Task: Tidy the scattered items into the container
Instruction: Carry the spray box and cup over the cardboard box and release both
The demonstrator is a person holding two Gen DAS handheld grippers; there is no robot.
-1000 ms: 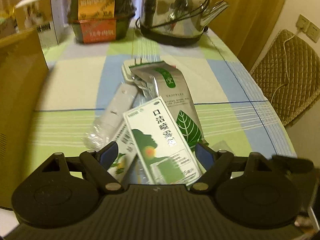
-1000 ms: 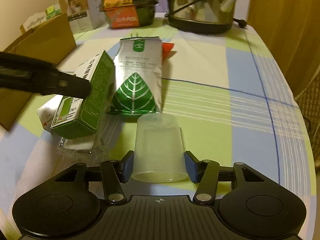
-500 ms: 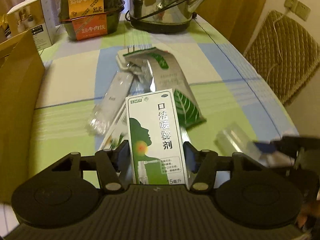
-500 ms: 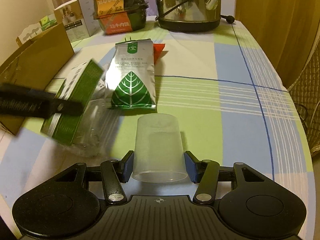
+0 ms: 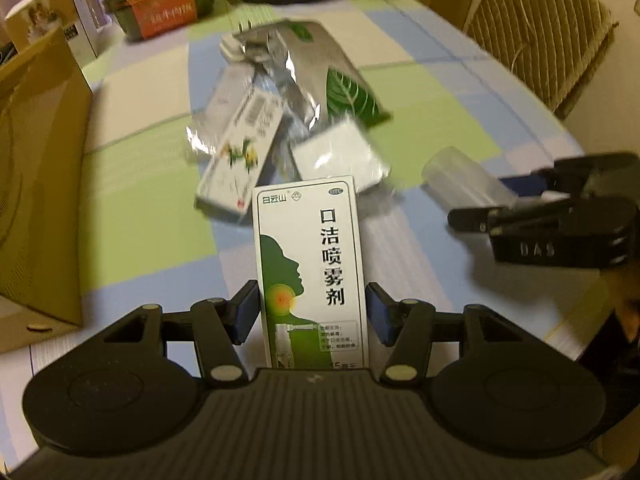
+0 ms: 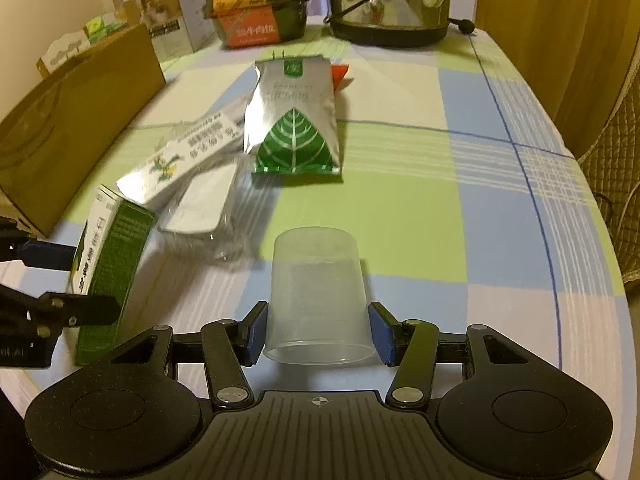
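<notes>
My left gripper (image 5: 312, 308) is shut on a green-and-white spray box (image 5: 310, 264), held upright above the checked tablecloth. My right gripper (image 6: 318, 330) is shut on a clear plastic cup (image 6: 318, 288), its mouth facing me. Between them lie a silver pouch with a green leaf (image 6: 294, 120), a long white flowered box (image 6: 180, 156) and a clear-wrapped white pack (image 6: 204, 204). The open cardboard box (image 6: 76, 120) stands along the table's left side, also in the left wrist view (image 5: 36, 160). The spray box (image 6: 112, 264) shows at the left of the right wrist view.
At the far end stand a steel kettle (image 6: 392, 0), a black-and-orange food bowl (image 6: 256, 4) and a white carton (image 6: 172, 12). A red packet (image 6: 340, 74) peeks from behind the pouch. A padded chair (image 5: 540, 28) sits beyond the table's right edge.
My left gripper shut on the spray box and pulled it up and back off the pile, uncovering the flowered box and wrapped pack. The right gripper kept hold of the cup.
</notes>
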